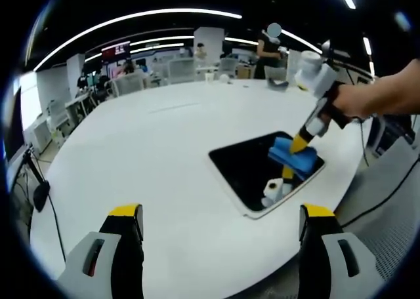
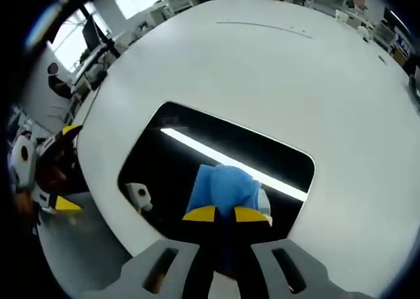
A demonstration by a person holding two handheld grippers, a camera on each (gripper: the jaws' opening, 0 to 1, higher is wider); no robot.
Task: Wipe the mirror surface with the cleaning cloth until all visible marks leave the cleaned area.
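The right hand-held gripper (image 2: 225, 214) is closed on the blue cloth (image 2: 224, 187) and presses it on the mirror (image 2: 197, 141), which lies flat on the white worktop (image 2: 282, 69). The left hand-held gripper (image 1: 220, 221) is wide open, holding nothing.

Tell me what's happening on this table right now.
A person is cleaning a mirror that lies flat on a white table. The right gripper is shut on a blue cleaning cloth and presses it onto the glass. The left gripper hangs open above the table, holding nothing. Whether marks remain is hard to tell.
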